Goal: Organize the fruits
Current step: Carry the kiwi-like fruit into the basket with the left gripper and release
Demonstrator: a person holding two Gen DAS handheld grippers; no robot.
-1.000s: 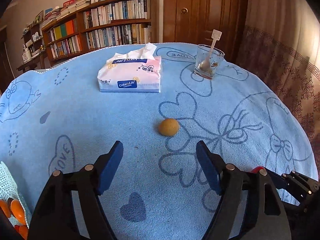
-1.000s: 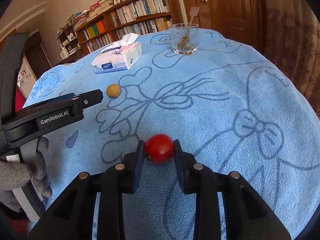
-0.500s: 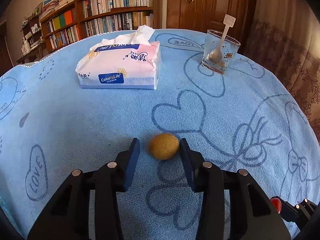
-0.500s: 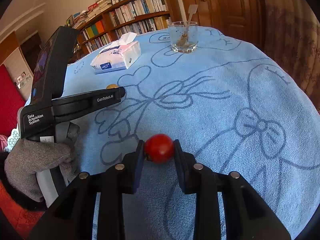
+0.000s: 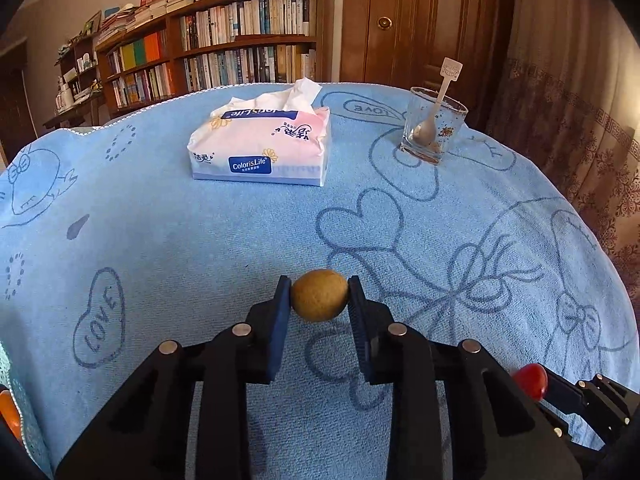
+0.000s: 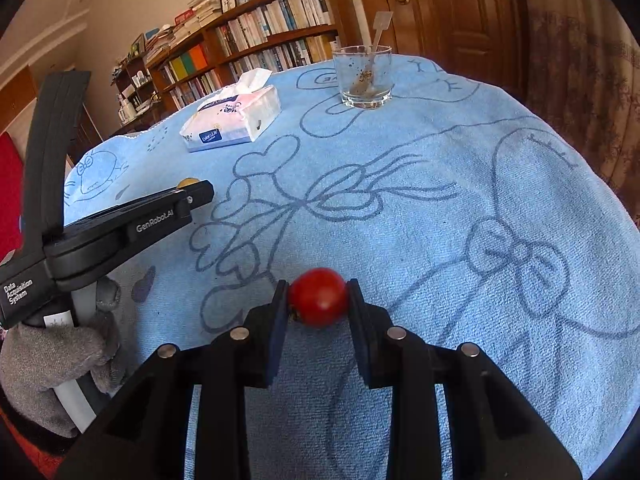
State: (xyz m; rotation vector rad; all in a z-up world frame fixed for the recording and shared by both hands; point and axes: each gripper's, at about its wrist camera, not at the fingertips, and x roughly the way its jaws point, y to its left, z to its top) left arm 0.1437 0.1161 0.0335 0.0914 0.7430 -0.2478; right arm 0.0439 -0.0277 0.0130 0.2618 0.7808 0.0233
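Note:
A small brown round fruit point(image 5: 319, 295) sits between the blue pads of my left gripper point(image 5: 319, 298), which is shut on it just above the blue towel. In the right wrist view a red tomato point(image 6: 319, 297) is held in my right gripper point(image 6: 319, 300), shut on it. The same tomato point(image 5: 530, 380) shows at the lower right of the left wrist view. The left gripper point(image 6: 200, 194) reaches in from the left of the right wrist view, with a sliver of the brown fruit point(image 6: 188, 182) behind its tip.
A tissue pack point(image 5: 262, 148) lies at the back of the blue towel-covered table point(image 5: 160, 240). A glass with a spoon point(image 5: 434, 128) stands back right. Orange fruits in a white mesh point(image 5: 10, 412) sit at the left edge. A gloved hand point(image 6: 52, 356) holds the left gripper.
My left gripper moved forward to the brown fruit and shut on it. The right gripper has kept still with the tomato.

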